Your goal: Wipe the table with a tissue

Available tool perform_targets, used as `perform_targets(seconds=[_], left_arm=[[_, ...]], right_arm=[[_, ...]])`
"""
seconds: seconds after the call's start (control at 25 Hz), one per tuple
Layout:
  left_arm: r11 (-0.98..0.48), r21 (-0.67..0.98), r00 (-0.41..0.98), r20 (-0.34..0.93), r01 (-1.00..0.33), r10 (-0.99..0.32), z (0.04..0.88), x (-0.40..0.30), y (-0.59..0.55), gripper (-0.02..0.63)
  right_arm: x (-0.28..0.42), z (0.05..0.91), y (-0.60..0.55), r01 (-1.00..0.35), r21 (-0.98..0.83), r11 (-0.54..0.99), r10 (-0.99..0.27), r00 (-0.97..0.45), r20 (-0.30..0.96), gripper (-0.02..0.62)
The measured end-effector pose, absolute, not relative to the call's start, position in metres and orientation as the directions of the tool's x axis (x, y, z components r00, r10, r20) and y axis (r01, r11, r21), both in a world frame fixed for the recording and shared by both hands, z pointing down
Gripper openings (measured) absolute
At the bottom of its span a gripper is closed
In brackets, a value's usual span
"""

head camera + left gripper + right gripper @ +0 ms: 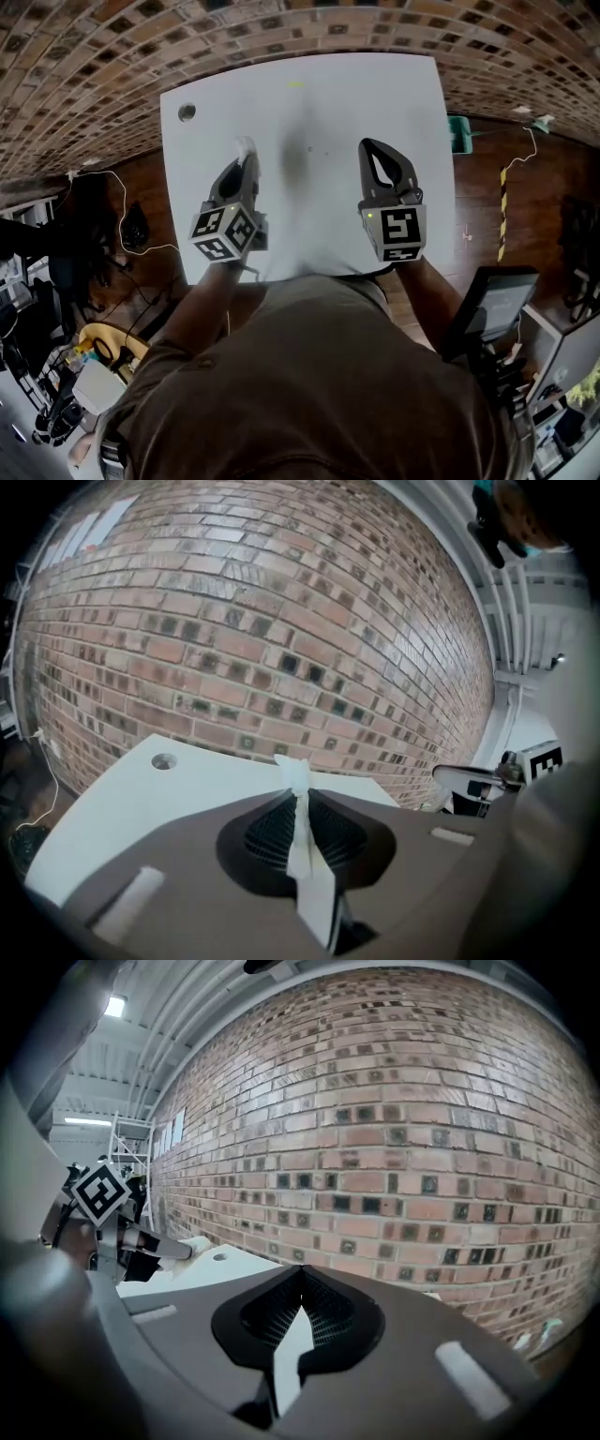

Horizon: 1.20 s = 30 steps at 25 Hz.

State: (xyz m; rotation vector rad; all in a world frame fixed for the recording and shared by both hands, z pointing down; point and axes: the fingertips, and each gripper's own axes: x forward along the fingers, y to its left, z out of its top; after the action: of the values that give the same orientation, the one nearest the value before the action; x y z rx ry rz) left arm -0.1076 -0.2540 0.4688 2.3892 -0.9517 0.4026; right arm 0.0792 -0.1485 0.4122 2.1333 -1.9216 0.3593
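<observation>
Left tool [246, 157] pinching tissue [300, 829]; right tool [368, 147] closed.

White table [375, 103], white tissue [300, 822]

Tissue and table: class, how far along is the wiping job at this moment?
Done: the tissue is picked up, pinched in the shut left claw. In hand: that claw is held over the white table, apparently above its surface. Left: the wiping itself, since nothing shows a stroke made. The right claw is shut and empty.
</observation>
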Motion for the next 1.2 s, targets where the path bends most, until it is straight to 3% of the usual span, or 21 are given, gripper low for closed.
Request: perform_targets(seconds=[0.6, 1.2], left_arm=[[-0.602, 0.29, 0.616, 0.645, -0.744, -0.452, 0.565, -0.087, -0.291, 0.031], [-0.664, 0.184, 0.504, 0.799, -0.725, -0.328, 0.62, -0.066, -0.293, 0.031]], right_arm=[[0.089, 0.485, -0.174, -0.993, -0.061, -0.101, -0.877, 0.06, 0.477, 0.014], [0.112, 0.518, -0.172, -0.981, -0.129, -0.147, -0.868, 0.066, 0.492, 0.014]])
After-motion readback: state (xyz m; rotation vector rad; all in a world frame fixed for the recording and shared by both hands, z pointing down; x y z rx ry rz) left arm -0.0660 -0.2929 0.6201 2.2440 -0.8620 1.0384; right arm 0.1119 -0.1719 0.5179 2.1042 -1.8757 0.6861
